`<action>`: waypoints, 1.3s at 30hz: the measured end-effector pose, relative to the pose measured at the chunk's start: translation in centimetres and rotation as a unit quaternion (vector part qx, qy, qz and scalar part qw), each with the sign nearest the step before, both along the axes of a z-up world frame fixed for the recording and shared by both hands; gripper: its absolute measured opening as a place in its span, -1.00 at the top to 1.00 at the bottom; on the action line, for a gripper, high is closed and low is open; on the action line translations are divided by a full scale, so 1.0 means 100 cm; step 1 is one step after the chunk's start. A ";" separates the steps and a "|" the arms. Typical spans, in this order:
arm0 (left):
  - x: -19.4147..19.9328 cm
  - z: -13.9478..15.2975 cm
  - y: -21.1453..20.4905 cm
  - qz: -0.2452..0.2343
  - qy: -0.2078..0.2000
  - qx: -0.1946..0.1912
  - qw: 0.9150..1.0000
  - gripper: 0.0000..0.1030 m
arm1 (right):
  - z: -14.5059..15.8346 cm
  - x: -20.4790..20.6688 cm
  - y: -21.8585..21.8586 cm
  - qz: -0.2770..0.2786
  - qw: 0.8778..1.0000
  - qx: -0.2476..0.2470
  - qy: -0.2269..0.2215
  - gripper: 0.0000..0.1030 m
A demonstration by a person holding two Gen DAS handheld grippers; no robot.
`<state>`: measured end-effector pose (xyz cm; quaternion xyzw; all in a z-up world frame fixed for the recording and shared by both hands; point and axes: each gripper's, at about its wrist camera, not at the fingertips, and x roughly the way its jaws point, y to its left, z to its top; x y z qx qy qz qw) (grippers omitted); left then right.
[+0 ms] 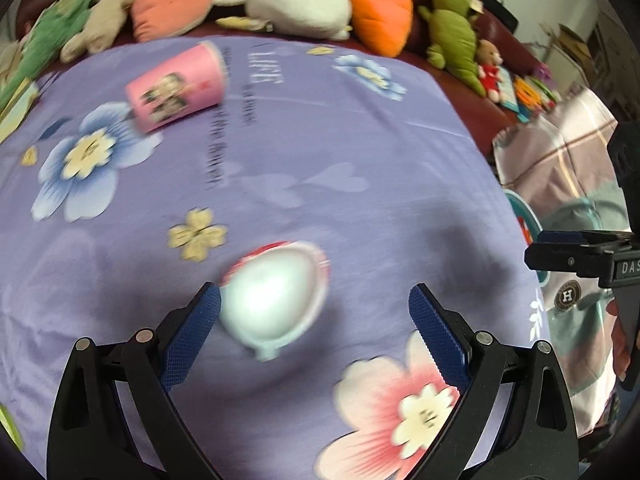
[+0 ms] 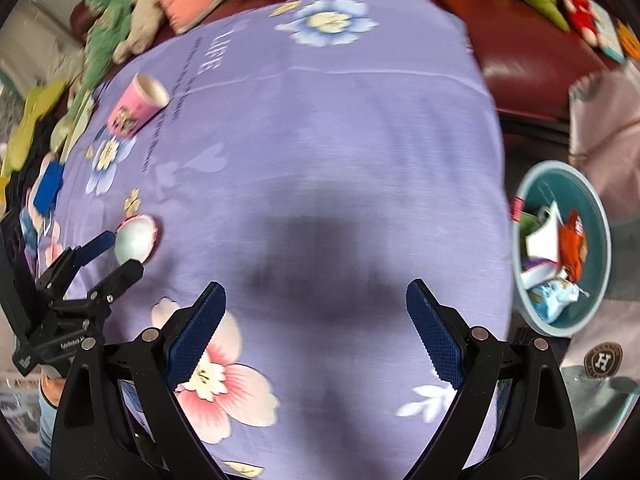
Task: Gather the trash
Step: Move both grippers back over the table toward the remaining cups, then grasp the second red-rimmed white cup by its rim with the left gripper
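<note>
A white egg-shaped plastic shell with a red rim [image 1: 274,294] lies on the purple flowered cloth [image 1: 320,140]. My left gripper [image 1: 316,320] is open around it, the left pad touching its side. A pink paper cup [image 1: 178,86] lies on its side farther back left. In the right wrist view my right gripper [image 2: 316,320] is open and empty over bare cloth [image 2: 320,140]. The left gripper [image 2: 122,252], the shell [image 2: 134,240] and the cup [image 2: 138,108] show at the left there. A teal bin [image 2: 600,216] holding wrappers stands off the table's right edge.
Plush toys, including an orange carrot [image 1: 380,12] and a white rabbit [image 1: 300,0], line a dark red sofa [image 2: 532,64] behind the table. A pink plaid blanket [image 1: 568,160] lies at the right. Blue and yellow items [image 2: 48,188] sit at the table's left edge.
</note>
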<state>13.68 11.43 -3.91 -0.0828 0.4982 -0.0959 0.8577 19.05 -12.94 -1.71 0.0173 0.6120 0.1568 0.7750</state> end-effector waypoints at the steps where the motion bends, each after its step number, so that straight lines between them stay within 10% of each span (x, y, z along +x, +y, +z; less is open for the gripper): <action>1: -0.002 -0.001 0.007 0.003 0.001 -0.001 1.000 -0.85 | 0.000 -0.001 0.006 0.005 1.000 -0.002 -0.001 -0.70; 15: -0.009 -0.016 0.043 0.016 -0.005 0.003 1.000 -0.84 | -0.025 -0.002 0.067 0.033 0.999 0.012 -0.005 -0.70; 27: 0.005 -0.025 0.024 -0.024 -0.002 0.014 1.000 -0.07 | -0.032 0.010 0.071 0.024 1.000 0.014 0.010 -0.70; 34: 0.006 -0.029 0.025 -0.021 -0.002 0.006 1.000 0.82 | -0.032 0.015 0.077 0.023 0.999 0.018 0.020 -0.70; 39: 0.007 -0.026 0.041 0.009 -0.003 0.000 1.000 0.85 | -0.029 0.021 0.088 0.025 0.999 0.021 0.024 -0.70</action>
